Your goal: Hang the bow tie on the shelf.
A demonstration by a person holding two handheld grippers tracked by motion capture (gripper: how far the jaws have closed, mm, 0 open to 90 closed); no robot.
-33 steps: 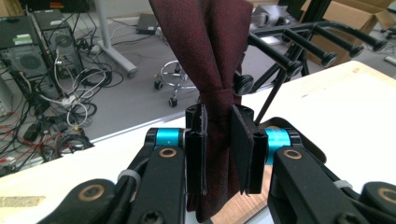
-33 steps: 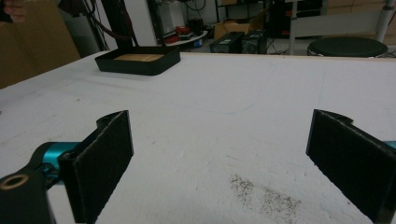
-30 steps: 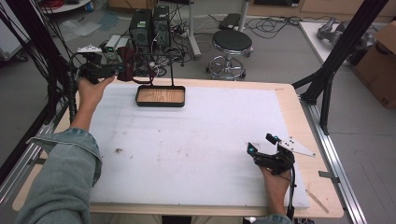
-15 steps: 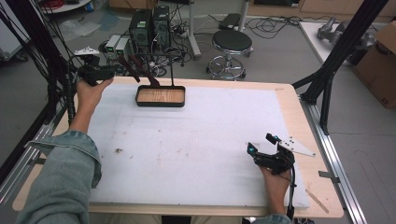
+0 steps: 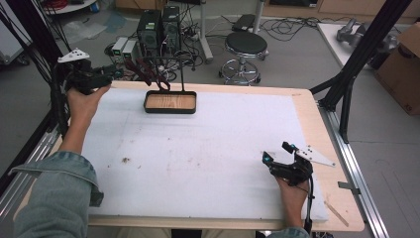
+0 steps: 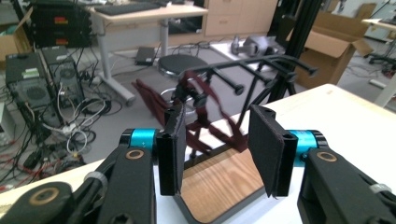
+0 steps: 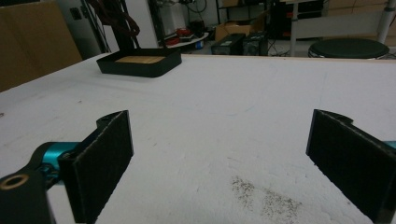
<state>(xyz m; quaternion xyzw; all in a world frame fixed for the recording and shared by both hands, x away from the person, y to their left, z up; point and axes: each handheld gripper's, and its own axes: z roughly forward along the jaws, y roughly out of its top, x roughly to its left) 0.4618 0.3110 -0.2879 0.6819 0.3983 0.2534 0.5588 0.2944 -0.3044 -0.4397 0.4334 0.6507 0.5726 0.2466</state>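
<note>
White padding covers the desk (image 5: 208, 163). At about 4 o'clock the right hand-held gripper (image 5: 277, 157) rests on it, jaws spread wide and empty. Farther off, at 11 o'clock, the left hand-held gripper (image 5: 111, 73) hovers past the desk's edge, jaws partly apart with nothing between them. Just beyond it at 12 o'clock sits a black tray (image 5: 170, 102) with a wooden floor, a dark red strap (image 6: 205, 123) hanging from the black rack (image 6: 261, 65) above it.

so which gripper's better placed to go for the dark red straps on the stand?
Left. The left gripper is open beside the stand, straps just ahead of its jaws. The right gripper sits at the near right edge.
</note>
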